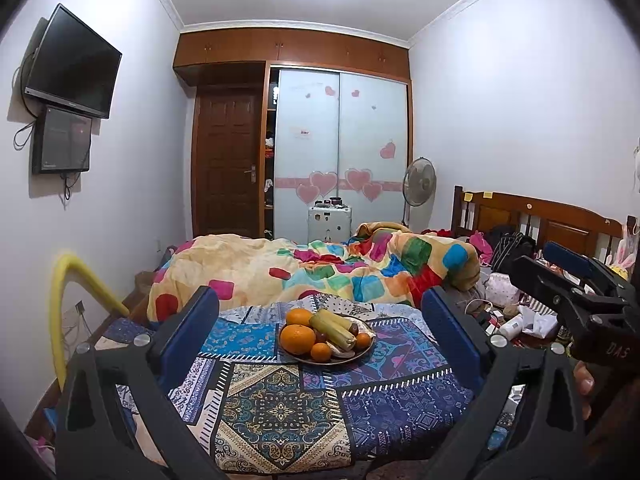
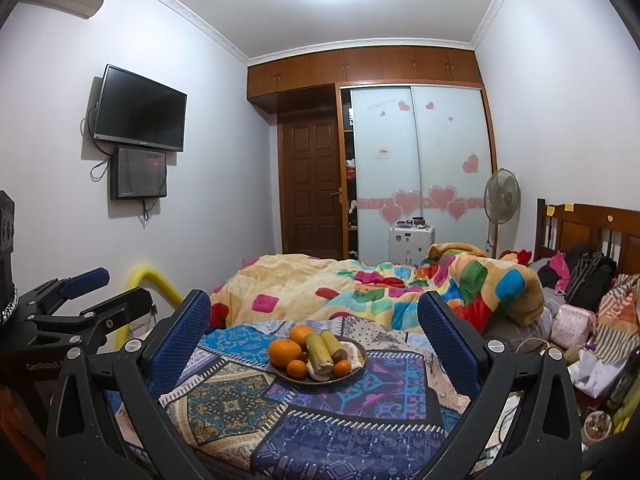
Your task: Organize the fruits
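A round plate [image 1: 362, 354] [image 2: 359, 365] sits on a table under a patchwork cloth [image 1: 280, 404] [image 2: 320, 416]. It holds a large orange [image 1: 297, 339] [image 2: 285, 353], several smaller oranges, two yellow-green cylindrical pieces [image 1: 332, 328] [image 2: 320, 350] and small dark fruits [image 1: 354, 327]. My left gripper [image 1: 320, 294] is open, its blue pads spread wide either side of the plate and well short of it. My right gripper [image 2: 316, 300] is open the same way, with nothing between its fingers. Each gripper also shows at the edge of the other's view: right gripper [image 1: 536, 258], left gripper [image 2: 126, 285].
Behind the table is a bed with a colourful blanket [image 1: 320, 268] [image 2: 380, 284]. A yellow padded tube [image 1: 60, 300] [image 2: 152, 280] stands at the left. Bags, bottles and clutter [image 1: 516, 320] [image 2: 580, 320] crowd the right. A fan [image 1: 419, 180] and wardrobe stand far back.
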The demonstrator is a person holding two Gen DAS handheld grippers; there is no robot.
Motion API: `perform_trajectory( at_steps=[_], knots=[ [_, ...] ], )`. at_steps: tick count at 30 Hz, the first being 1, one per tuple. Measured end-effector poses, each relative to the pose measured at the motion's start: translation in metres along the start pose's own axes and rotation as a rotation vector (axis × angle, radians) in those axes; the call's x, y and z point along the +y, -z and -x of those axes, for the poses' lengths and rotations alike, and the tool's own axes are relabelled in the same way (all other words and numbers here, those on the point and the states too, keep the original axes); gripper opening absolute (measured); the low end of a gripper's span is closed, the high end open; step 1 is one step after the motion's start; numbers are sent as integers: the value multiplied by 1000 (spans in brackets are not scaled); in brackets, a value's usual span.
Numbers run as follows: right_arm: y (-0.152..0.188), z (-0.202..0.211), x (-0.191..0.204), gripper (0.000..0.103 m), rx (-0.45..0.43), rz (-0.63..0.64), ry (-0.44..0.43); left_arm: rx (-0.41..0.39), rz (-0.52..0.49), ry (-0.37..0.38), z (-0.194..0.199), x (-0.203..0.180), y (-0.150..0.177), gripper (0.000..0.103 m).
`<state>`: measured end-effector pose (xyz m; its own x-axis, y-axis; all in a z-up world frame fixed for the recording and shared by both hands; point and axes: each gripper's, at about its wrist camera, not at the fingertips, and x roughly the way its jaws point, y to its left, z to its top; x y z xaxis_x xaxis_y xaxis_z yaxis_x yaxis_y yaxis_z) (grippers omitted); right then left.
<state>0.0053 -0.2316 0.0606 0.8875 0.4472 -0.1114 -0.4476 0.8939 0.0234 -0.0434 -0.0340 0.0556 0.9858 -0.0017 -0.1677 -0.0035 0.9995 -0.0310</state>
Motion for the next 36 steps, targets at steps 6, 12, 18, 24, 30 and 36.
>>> perform_trajectory(
  at_steps=[6, 12, 18, 24, 30, 36],
  knots=[
    [1, 1, 0, 103, -9, -6, -2, 5, -1, 0, -1, -2, 0, 103],
    [1, 1, 2, 103, -17, -7, -1, 8, 0, 4, -1, -1, 1, 103],
    [2, 2, 1, 103, -24, -12, -2, 3, 2, -2, -2, 0, 4, 103],
    [2, 2, 1, 103, -23, -12, -3, 14, 5, 13, -3, 0, 4, 103],
    [2, 1, 2, 103, -19, -14, -7, 10, 5, 12, -1, 0, 4, 103],
    [2, -1, 3, 103, -13, -13, -10, 15, 5, 20, 2, 1, 3, 103]
  ],
)
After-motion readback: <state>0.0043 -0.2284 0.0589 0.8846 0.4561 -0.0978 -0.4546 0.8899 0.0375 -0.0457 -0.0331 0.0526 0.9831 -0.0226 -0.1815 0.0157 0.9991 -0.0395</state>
